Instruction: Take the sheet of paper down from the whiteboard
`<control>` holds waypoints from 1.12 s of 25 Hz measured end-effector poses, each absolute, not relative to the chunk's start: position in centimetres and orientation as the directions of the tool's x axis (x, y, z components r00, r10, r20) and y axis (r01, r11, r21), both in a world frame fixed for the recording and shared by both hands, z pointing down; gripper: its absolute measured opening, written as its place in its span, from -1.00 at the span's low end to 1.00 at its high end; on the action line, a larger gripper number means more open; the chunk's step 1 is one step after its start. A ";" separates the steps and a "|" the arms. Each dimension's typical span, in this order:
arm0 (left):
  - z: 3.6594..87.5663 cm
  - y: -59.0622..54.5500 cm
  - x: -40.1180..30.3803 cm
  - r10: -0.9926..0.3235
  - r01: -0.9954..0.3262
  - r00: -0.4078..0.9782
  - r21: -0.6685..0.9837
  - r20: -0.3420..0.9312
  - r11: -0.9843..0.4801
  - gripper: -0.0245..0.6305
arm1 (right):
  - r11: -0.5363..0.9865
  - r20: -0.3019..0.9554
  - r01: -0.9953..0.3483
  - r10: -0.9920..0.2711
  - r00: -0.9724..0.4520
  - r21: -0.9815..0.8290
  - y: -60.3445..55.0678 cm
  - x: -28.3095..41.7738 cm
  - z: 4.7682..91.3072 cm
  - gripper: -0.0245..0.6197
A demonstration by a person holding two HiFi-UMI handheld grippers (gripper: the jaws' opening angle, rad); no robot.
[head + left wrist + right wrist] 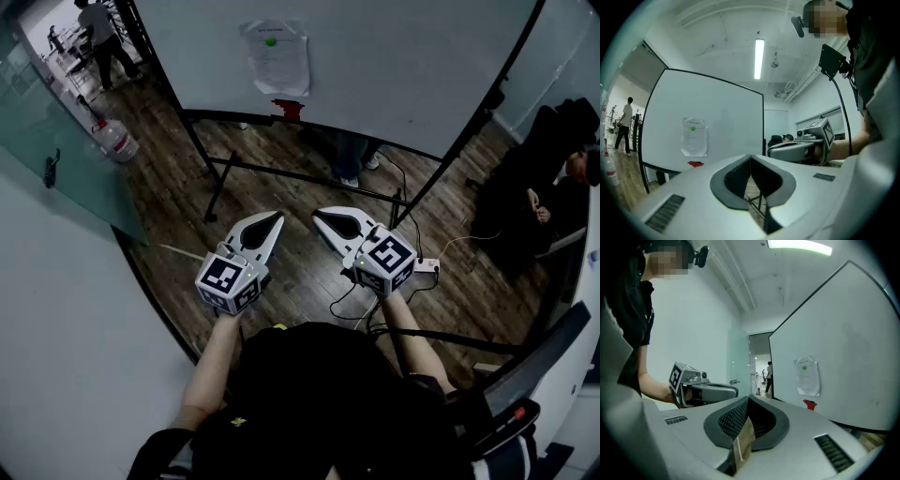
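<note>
A white sheet of paper (pixel 277 58) hangs on the whiteboard (pixel 394 66) under a green magnet (pixel 271 41). Below it a red object (pixel 288 109) sits at the board's lower edge. The left gripper view shows the paper (pixel 693 136) to the left, the right gripper view shows the paper (pixel 807 376) to the right. My left gripper (pixel 277 217) and right gripper (pixel 318 214) are held level, side by side, well short of the board. Both are shut with nothing gripped. A tan strip (pixel 742 442) lies along the inner side of the right gripper (pixel 749 399).
The whiteboard stands on a black frame (pixel 217 183) over a wood floor. Cables and a power strip (pixel 427 266) lie under it. A water bottle (pixel 116 141) stands at the left by a glass wall (pixel 56 141). One person (pixel 101 36) stands far left, another (pixel 562 159) sits at the right.
</note>
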State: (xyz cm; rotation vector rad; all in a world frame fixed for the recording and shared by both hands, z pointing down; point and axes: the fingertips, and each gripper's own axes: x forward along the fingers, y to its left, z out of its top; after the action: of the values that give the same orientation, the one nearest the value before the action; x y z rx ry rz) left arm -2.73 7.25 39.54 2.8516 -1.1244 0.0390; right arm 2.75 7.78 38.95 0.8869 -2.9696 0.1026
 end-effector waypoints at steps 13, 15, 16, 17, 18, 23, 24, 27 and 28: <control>39.6 7.4 -1.5 -0.696 -0.698 0.716 0.063 0.054 -0.713 -0.85 | 0.843 0.082 -0.538 -0.535 -0.841 -0.022 7.8 3.9 38.9 -0.92; 39.6 7.5 -1.2 -0.698 -0.700 0.714 0.063 0.054 -0.711 -0.85 | 0.846 0.085 -0.532 -0.529 -0.844 -0.018 7.9 4.1 38.9 -0.92; 39.6 7.5 -1.0 -0.699 -0.701 0.713 0.063 0.055 -0.710 -0.85 | 0.849 0.084 -0.529 -0.525 -0.847 -0.019 7.9 4.3 38.9 -0.92; 39.7 7.5 -0.8 -0.701 -0.703 0.711 0.063 0.056 -0.709 -0.85 | 0.851 0.083 -0.525 -0.522 -0.849 -0.021 7.9 4.4 38.9 -0.92; 39.8 7.5 -0.6 -0.702 -0.704 0.710 0.063 0.057 -0.707 -0.85 | 0.853 0.081 -0.522 -0.519 -0.851 -0.022 7.9 4.5 38.9 -0.92; 40.0 7.7 0.0 -0.710 -0.712 0.702 0.069 0.054 -0.699 -0.85 | 0.864 0.077 -0.503 -0.500 -0.863 -0.025 8.0 4.7 39.1 -0.92; 40.0 7.7 0.0 -0.712 -0.714 0.700 0.070 0.053 -0.697 -0.85 | 0.866 0.077 -0.500 -0.497 -0.864 -0.025 8.0 4.7 39.1 -0.92; 40.0 7.7 0.1 -0.720 -0.722 0.692 0.066 0.049 -0.689 -0.85 | 0.869 0.078 -0.494 -0.491 -0.867 -0.023 8.0 4.8 39.2 -0.92; 40.1 7.7 0.1 -0.723 -0.724 0.689 0.064 0.048 -0.686 -0.85 | 0.870 0.079 -0.493 -0.490 -0.868 -0.022 7.9 4.8 39.2 -0.92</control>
State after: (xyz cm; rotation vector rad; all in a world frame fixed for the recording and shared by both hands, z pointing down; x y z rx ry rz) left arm 0.13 7.74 40.06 2.8154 -1.2084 0.0295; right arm 4.85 7.93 39.21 0.7813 -2.9695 0.0639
